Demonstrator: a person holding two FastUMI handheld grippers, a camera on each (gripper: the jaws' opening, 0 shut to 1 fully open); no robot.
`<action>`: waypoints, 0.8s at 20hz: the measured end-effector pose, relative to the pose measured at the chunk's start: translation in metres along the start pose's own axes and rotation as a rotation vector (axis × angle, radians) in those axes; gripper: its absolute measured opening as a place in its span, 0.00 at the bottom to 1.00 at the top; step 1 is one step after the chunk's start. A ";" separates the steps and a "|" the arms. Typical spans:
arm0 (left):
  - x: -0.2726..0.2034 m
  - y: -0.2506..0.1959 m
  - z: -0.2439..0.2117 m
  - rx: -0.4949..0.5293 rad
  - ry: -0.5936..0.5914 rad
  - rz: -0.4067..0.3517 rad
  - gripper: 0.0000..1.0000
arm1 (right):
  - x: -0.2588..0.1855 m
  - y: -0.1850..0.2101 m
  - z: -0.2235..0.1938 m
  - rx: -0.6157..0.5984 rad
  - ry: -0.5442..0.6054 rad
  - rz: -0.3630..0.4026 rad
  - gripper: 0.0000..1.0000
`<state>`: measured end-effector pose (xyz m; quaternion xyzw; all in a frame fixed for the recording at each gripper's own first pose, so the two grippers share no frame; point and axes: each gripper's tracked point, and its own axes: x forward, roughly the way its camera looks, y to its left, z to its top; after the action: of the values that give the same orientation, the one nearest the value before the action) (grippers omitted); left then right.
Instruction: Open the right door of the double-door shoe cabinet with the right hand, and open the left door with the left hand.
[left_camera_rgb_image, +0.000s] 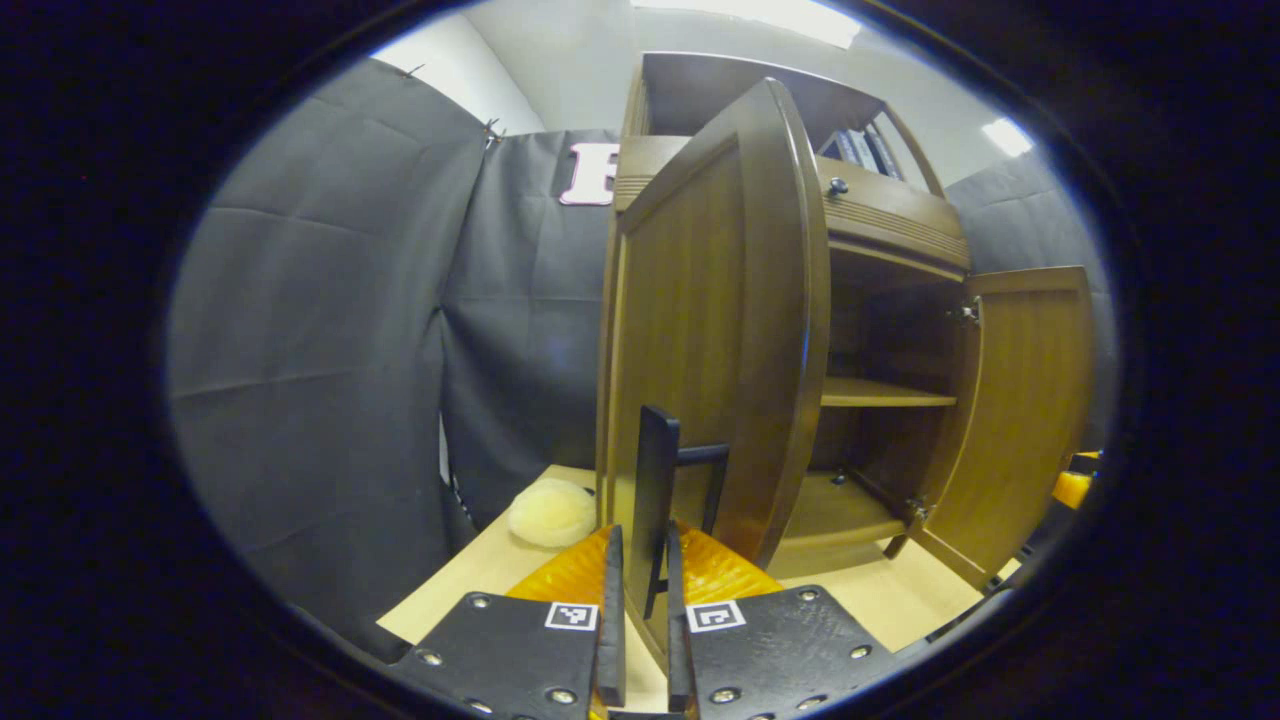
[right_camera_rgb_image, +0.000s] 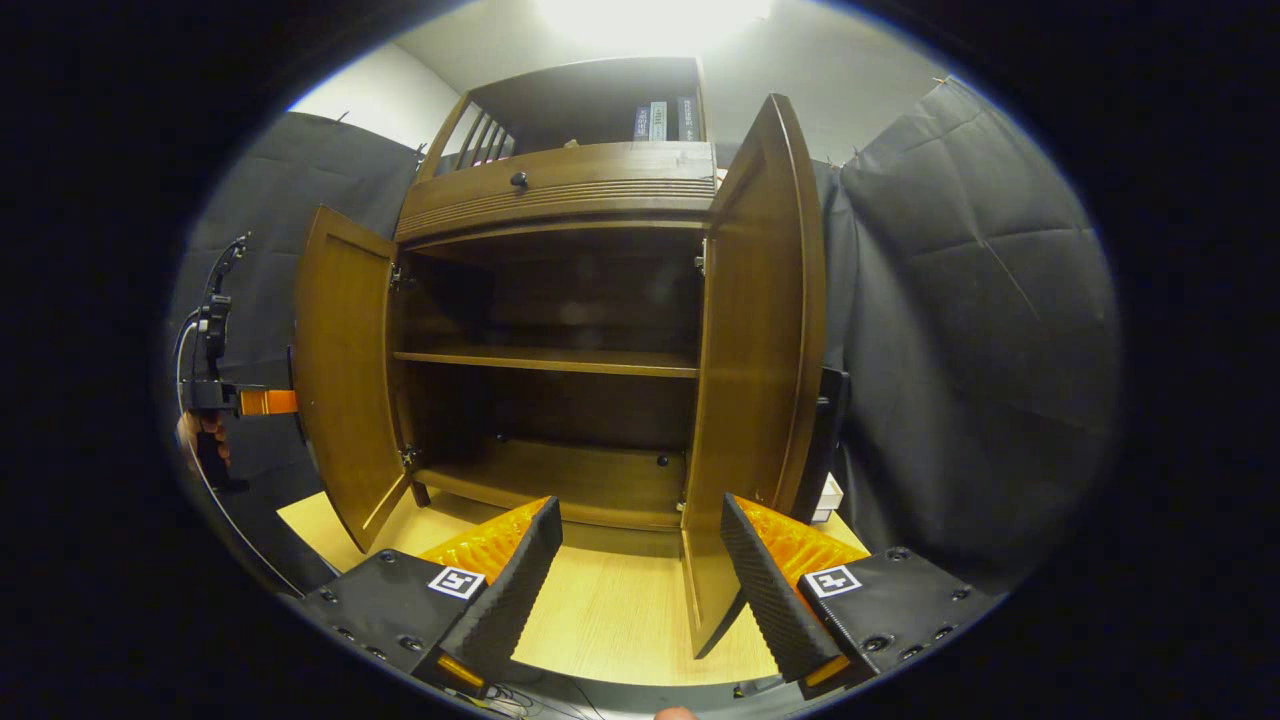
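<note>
In the left gripper view, the left gripper (left_camera_rgb_image: 640, 600) sits at the bottom centre, its fingers closed on the dark bar handle (left_camera_rgb_image: 655, 490) of the left door (left_camera_rgb_image: 720, 340), which stands swung out edge-on across the middle of the frame; holding the handle is what keeps that door drawn wide. The right door (left_camera_rgb_image: 1020, 410) stands open at the right of the frame. In the right gripper view, the right gripper (right_camera_rgb_image: 640, 570) hangs at the bottom centre with its fingers spread and empty, near the foot of the right door, apparently let go. The shoe cabinet (right_camera_rgb_image: 560, 200) shows bare shelves above the pale surface (right_camera_rgb_image: 610, 620). Both doors look open, so the task seems nearly done.
</note>
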<state>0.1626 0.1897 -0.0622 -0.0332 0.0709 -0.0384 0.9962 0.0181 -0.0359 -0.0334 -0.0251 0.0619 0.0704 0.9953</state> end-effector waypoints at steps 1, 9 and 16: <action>-0.003 0.011 -0.001 0.013 -0.002 0.030 0.19 | 0.002 0.002 0.002 -0.001 -0.001 0.006 1.00; -0.012 0.071 0.000 0.029 -0.019 0.093 0.14 | 0.025 0.030 0.000 0.008 0.009 0.073 0.97; -0.039 0.108 0.005 0.069 -0.060 0.216 0.17 | 0.035 0.058 0.008 0.011 0.002 0.133 1.00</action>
<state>0.1322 0.3004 -0.0594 0.0078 0.0428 0.0680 0.9967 0.0453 0.0268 -0.0324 -0.0154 0.0646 0.1361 0.9885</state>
